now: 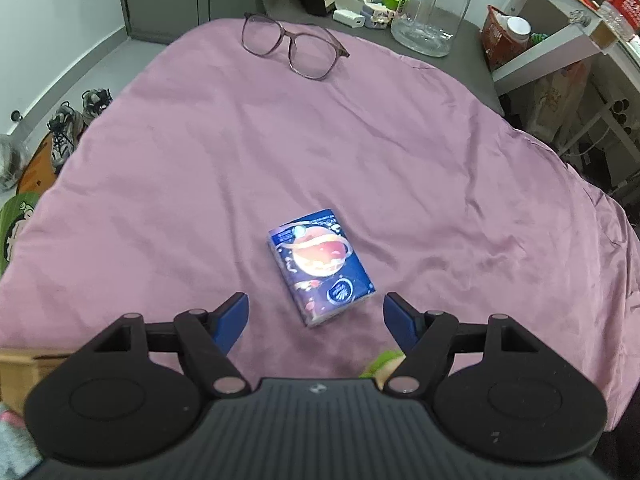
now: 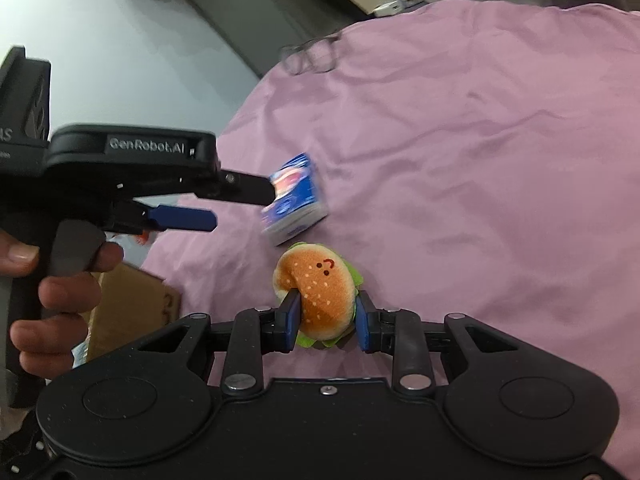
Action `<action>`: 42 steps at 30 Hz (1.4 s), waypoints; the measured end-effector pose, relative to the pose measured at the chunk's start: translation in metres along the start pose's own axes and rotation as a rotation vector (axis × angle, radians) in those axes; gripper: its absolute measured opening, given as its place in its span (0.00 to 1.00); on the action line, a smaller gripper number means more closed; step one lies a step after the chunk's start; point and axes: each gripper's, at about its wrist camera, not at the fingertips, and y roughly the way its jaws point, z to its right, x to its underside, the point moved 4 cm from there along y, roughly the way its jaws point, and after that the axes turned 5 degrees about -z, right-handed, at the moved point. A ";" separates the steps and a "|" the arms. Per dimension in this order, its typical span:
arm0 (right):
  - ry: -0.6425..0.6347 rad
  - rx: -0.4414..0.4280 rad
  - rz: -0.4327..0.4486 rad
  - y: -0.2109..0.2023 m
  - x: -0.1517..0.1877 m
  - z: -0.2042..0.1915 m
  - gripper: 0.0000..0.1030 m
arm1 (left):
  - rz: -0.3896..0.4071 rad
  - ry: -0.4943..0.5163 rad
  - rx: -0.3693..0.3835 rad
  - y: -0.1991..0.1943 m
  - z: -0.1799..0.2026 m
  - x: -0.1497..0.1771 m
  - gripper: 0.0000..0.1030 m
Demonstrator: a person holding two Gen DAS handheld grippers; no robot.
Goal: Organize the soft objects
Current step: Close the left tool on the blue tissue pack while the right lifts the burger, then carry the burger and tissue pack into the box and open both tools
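Note:
A blue tissue pack (image 1: 320, 266) with a planet print lies on the pink cloth (image 1: 200, 160). My left gripper (image 1: 316, 312) is open and empty, its fingers wide apart just short of the pack. The pack also shows in the right wrist view (image 2: 296, 204), with the left gripper (image 2: 224, 204) beside it. My right gripper (image 2: 326, 318) is shut on a plush hamburger (image 2: 320, 292) and holds it over the cloth near the pack. A corner of the hamburger shows in the left wrist view (image 1: 386, 364).
Glasses (image 1: 294, 42) lie at the far side of the cloth. Behind them stand a clear jar (image 1: 434, 8) and small items on a grey table. A cardboard box (image 2: 128, 312) sits at the cloth's left edge. Shoes (image 1: 72, 128) lie on the floor at left.

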 end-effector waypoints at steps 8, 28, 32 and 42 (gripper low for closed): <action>0.093 0.032 0.049 0.002 -0.011 0.029 0.27 | 0.005 -0.044 -0.052 0.028 0.009 -0.009 0.71; 0.071 0.070 0.080 -0.019 -0.015 0.009 0.27 | 0.022 -0.186 -0.030 0.000 0.010 0.003 0.50; 0.058 0.087 0.089 -0.028 -0.012 -0.003 0.27 | 0.064 -0.181 -0.011 -0.038 0.008 0.009 0.50; -0.034 0.068 0.176 -0.066 -0.006 -0.064 0.27 | 0.141 -0.183 0.024 -0.120 -0.018 0.035 0.50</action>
